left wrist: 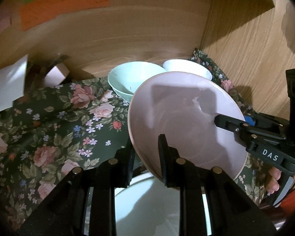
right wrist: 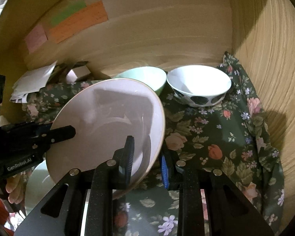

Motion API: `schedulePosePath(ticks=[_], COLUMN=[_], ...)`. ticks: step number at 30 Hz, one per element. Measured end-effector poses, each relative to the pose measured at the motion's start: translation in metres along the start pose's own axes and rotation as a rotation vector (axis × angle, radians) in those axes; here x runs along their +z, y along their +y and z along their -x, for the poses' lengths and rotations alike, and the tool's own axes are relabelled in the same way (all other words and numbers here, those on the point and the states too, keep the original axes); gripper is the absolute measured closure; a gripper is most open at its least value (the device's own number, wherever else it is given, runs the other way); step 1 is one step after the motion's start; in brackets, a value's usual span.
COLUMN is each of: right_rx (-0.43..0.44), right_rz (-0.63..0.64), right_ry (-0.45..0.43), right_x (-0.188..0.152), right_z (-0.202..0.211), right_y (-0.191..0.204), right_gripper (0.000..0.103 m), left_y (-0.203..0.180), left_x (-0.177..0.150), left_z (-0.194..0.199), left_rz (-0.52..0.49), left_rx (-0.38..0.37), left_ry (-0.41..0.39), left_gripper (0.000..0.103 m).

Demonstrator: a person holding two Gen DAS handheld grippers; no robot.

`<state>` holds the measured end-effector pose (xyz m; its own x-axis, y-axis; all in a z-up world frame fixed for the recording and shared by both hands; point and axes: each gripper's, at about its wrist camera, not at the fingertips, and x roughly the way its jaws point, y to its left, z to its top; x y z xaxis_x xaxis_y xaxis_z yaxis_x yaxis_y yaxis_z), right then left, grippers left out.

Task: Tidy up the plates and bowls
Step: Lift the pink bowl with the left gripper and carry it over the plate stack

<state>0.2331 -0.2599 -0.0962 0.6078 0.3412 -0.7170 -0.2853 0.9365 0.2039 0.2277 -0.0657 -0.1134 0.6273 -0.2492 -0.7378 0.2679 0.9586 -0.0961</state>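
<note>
A pale pink plate (left wrist: 179,118) is held tilted above the floral cloth; it also shows in the right wrist view (right wrist: 108,122). My left gripper (left wrist: 146,155) straddles its near-left rim, one finger on each face. My right gripper (right wrist: 147,157) straddles the opposite rim; it appears from the right in the left wrist view (left wrist: 222,121). A white plate (left wrist: 151,200) lies flat below. A mint green bowl (left wrist: 131,78) and a white bowl with dark spots (right wrist: 199,86) stand side by side at the back.
A dark floral cloth (right wrist: 216,137) covers the shelf floor. Wooden walls (right wrist: 265,68) close the back and right. White papers (right wrist: 33,80) and a small box (left wrist: 56,72) lie at the back left. Coloured notes (right wrist: 76,21) stick on the back wall.
</note>
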Motion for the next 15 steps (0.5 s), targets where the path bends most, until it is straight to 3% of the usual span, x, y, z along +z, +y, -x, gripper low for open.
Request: schedulePosePath(ticks=[15], right_rx=[0.034], right_rz=[0.073], right_ry=[-0.035], right_x=[-0.006], right_z=[0.024], right_y=[0.051], right_gripper=[0.081], left_y=[0.023], left_x=[-0.028], left_z=[0.061], left_rz=[0.053], left_rx=[0.051], left_ry=[-0.083], left_gripper=[0.081])
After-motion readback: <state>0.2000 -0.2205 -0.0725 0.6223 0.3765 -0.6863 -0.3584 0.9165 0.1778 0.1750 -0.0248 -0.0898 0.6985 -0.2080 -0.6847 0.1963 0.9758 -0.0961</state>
